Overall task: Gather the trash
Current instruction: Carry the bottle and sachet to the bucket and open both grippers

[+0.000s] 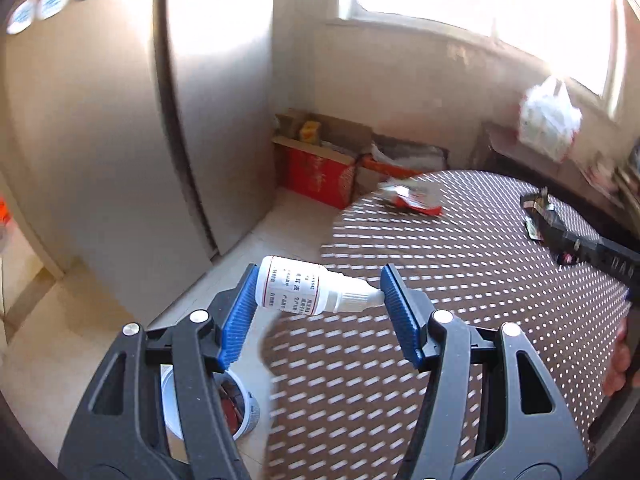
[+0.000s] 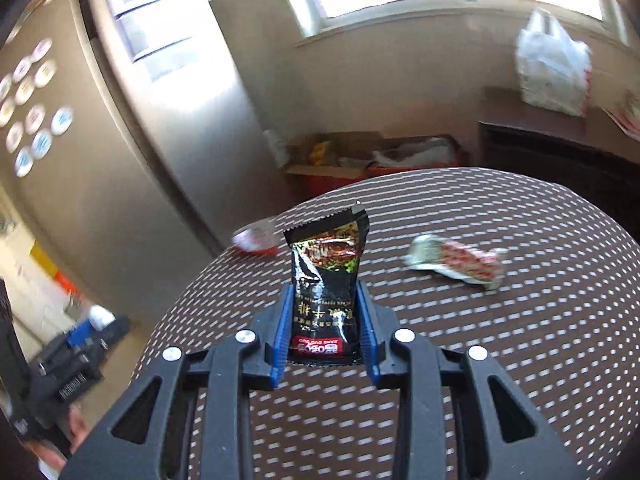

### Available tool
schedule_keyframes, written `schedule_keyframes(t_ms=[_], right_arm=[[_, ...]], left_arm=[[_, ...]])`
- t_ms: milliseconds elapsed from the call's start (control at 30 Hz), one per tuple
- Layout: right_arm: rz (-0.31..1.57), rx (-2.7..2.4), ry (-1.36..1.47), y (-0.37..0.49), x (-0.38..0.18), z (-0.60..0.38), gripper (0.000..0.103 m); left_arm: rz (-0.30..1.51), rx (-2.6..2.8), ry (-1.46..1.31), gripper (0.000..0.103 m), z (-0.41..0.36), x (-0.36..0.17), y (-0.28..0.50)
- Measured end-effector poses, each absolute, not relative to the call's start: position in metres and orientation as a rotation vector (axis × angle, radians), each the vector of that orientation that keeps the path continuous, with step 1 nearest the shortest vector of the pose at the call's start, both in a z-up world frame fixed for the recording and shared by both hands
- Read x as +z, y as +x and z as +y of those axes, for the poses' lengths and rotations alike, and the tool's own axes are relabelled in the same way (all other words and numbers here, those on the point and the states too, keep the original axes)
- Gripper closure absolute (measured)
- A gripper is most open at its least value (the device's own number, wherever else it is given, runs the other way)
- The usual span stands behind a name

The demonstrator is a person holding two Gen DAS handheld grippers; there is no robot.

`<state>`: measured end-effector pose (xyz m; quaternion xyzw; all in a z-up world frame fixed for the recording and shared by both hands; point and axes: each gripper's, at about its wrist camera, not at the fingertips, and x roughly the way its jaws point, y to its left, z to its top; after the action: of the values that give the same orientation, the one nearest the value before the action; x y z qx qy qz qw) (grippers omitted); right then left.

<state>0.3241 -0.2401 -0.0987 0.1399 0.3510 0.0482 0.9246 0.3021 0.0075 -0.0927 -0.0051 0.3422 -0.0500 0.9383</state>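
Item one: our left tool point(image 1: 318, 300) grips a small white dropper bottle point(image 1: 308, 286) lengthwise, its flat base against the left blue pad and its nozzle tip against the right one. The bottle lies sideways, printed label facing us, held in the air over the edge of the round worktop point(image 1: 460, 300), which wears a brown cloth with pale dots.

Item two: our right tool point(image 2: 325, 320) is clamped on a black snack sachet point(image 2: 326, 280). The sachet stands upright between the blue pads, its serrated top edge rising above them and a red band at its lower end.

Item three: a crumpled red-and-white wrapper point(image 2: 456, 262) lies on the worktop to the right of the sachet, apart from it. A second red-and-white wrapper point(image 2: 256, 240) lies near the worktop's far left edge; it is blurred.

Item four: on the floor below the left tool we see a white bin point(image 1: 240, 408) with dark contents inside, partly hidden by the tool's frame.

Item five, surroundings: a tall refrigerator point(image 1: 120, 140) carrying round magnets point(image 1: 54, 0), open cardboard boxes point(image 1: 320, 160) against the far wall under a bright window, and a white plastic bag point(image 2: 554, 68) standing on a dark side cabinet point(image 2: 560, 144).
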Motion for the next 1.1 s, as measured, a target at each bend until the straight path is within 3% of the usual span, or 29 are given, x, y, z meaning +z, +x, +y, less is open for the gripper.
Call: schedule_keyframes(t_ms=[333,367,400,467,733,767,833,867,900,1033,1100], right_arm=[[0.757,0.342,0.072,0.307,-0.102,-0.100,0.073],[0.755,0.374,0.061,0.303,-0.101,-0.089,0.075],[0.755,0.408,0.047,0.300,-0.100,-0.075,0.088],[0.771,0.451,0.022,0.297,-0.102,-0.046,0.096],[0.820,0.511,-0.039,0.297,-0.116,0.011,0.095],[0.820,0.512,-0.047,0.297,-0.115,0.014,0.094],[0.811,0.503,-0.062,0.296,-0.114,0.019,0.078],[0.804,0.495,-0.065,0.295,-0.113,0.023,0.063],[0.794,0.491,-0.072,0.293,-0.111,0.023,0.055],[0.769,0.496,-0.098,0.293,-0.109,0.032,0.049],[0.758,0.500,-0.099,0.296,-0.112,0.036,0.046]], left_arm=[[0.684,0.058,-0.059,0.042,0.114,-0.100,0.254],[0.691,0.073,-0.064,0.042,0.125,-0.103,0.250],[0.697,0.093,-0.066,0.042,0.137,-0.106,0.246],[0.713,0.124,-0.065,0.042,0.154,-0.114,0.240],[0.755,0.166,-0.077,0.042,0.189,-0.141,0.228],[0.765,0.171,-0.082,0.042,0.193,-0.147,0.228],[0.790,0.179,-0.101,0.042,0.198,-0.158,0.231],[0.800,0.181,-0.109,0.042,0.201,-0.163,0.232],[0.809,0.183,-0.117,0.042,0.203,-0.168,0.234],[0.855,0.186,-0.133,0.042,0.210,-0.190,0.240],[0.872,0.189,-0.127,0.036,0.212,-0.198,0.242]])
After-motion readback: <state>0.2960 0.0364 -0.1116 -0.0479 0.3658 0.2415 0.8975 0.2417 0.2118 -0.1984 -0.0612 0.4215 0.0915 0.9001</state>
